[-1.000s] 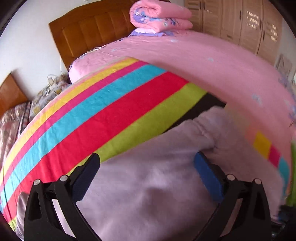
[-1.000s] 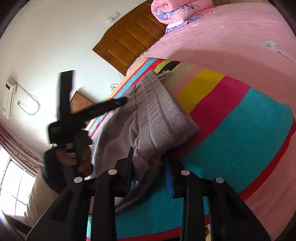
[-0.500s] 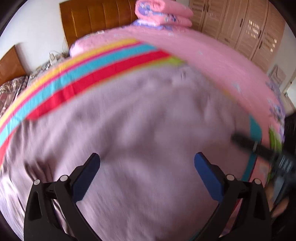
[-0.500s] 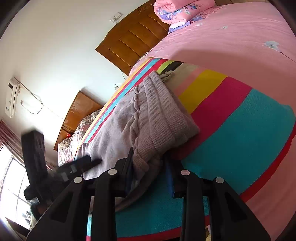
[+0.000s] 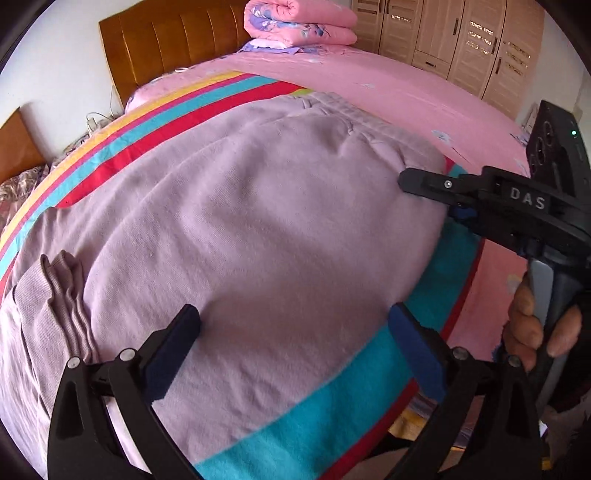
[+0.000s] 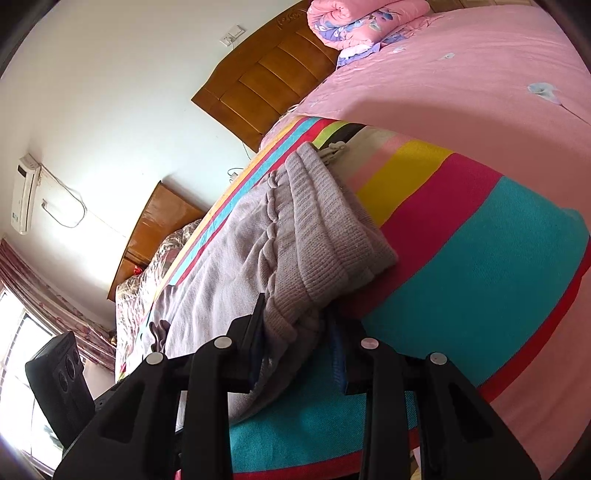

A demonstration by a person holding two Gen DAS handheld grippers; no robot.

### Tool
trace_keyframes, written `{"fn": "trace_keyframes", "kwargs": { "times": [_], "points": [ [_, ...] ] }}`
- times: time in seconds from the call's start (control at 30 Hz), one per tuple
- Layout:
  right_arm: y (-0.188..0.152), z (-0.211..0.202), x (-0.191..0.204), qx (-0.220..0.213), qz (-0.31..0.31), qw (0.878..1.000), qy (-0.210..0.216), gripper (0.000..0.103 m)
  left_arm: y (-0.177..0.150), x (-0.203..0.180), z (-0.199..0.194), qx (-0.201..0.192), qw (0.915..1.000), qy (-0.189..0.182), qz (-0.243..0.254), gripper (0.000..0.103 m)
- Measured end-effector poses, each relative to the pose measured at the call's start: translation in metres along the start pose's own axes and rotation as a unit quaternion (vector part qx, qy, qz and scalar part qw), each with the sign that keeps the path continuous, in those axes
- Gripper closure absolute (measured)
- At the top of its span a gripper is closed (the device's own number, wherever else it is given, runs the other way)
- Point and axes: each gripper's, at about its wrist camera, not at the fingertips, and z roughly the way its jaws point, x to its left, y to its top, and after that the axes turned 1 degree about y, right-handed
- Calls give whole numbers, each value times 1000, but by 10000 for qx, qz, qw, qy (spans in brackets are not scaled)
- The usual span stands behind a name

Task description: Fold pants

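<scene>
The lilac sweatpants (image 5: 258, 221) lie spread across the striped blanket (image 5: 314, 417) on the pink bed (image 5: 388, 88), filling most of the left wrist view; their lower end runs out of frame at the left, where a ribbed cuff (image 5: 64, 291) is bunched. In the right wrist view the ribbed waistband (image 6: 325, 229) sits folded, and the cloth beneath it drops behind the black fingers, so where exactly the pads meet the fabric is hidden. The right gripper (image 6: 297, 328) has its jaws pinched on the waistband corner; from the left wrist it shows at the right edge (image 5: 436, 192), its tip at the pants' edge, with the person's hand (image 5: 535, 325) on the handle, partly cut off. The left gripper (image 5: 295, 332) hangs spread wide above the cloth, gripping nothing. Half a second ago the left view was blurred with motion; it is now sharp, with the waistband farther up the frame. The right gripper's hold looks unchanged. A rolled pink quilt (image 5: 295, 18) rests by the wooden headboard (image 5: 166, 48).
</scene>
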Motion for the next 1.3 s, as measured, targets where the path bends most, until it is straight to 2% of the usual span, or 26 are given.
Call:
{"fn": "trace_keyframes", "kwargs": {
  "times": [0.17, 0.27, 0.33, 0.4, 0.5, 0.53, 0.57, 0.6, 0.67, 0.73, 0.83, 0.93, 1.03, 1.13, 1.17, 1.27, 1.3],
  "points": [
    [-1, -1, -1, -59, 126, 9999, -4, 73, -8, 18, -44, -496, 9971, 575, -41, 1],
    [-2, -1, 0, -116, 130, 9998, -65, 74, -17, 40, -72, -784, 9891, 1249, -23, 1],
    [-3, 0, 1, -167, 168, 9997, -83, 74, -28, 62, -81, -813, 9848, 1522, -205, 1],
    [-5, 0, 2, -214, 195, 9995, -146, 73, -39, 87, -77, -624, 9826, 1682, -478, 1],
    [-7, -2, 7, -297, 273, 9988, -286, 73, -59, 119, -49, -78, 9851, 1562, -711, 1],
    [-7, -3, 11, -339, 250, 9985, -353, 73, -66, 126, -39, 112, 9865, 1452, -751, 1],
    [-8, -5, 16, -389, 188, 9981, -445, 73, -71, 134, -35, 136, 9886, 1210, -881, 1],
    [-8, -6, 23, -433, 101, 9975, -542, 73, -78, 140, -41, -28, 9891, 1034, -1048, 1],
    [-6, -10, 38, -521, -118, 9959, -727, 73, -80, 143, -47, -62, 9906, 949, -985, 1],
    [-4, -13, 56, -598, -328, 9938, -883, 73, -84, 148, -62, -278, 9901, 864, -1070, 1],
    [-5, -17, 112, -733, -1229, 9830, -1150, 74, -98, 165, -93, -659, 9850, 779, -1388, 1],
    [-24, -12, 193, -858, -2706, 9500, -1303, 74, -108, 190, -120, -931, 9752, 851, -1820, 1],
    [-70, 7, 269, -798, -4189, 8962, -1221, 74, -122, 216, -146, -1094, 9651, 1142, -2086, 1],
    [-135, 36, 318, -349, -5383, 8371, -912, 74, -142, 243, -169, -1177, 9502, 1446, -2498, 1],
    [-162, 49, 326, -115, -5789, 8113, -810, 74, -148, 257, -174, -1199, 9434, 1529, -2688, 1],
    [-233, 86, 322, 650, -6699, 7363, -695, 74, -180, 294, -194, -1247, 9155, 1750, -3403, 1],
    [-251, 96, 315, 840, -6862, 7188, -733, 74, -190, 305, -201, -1271, 9078, 1719, -3608, 1]
  ]
}}
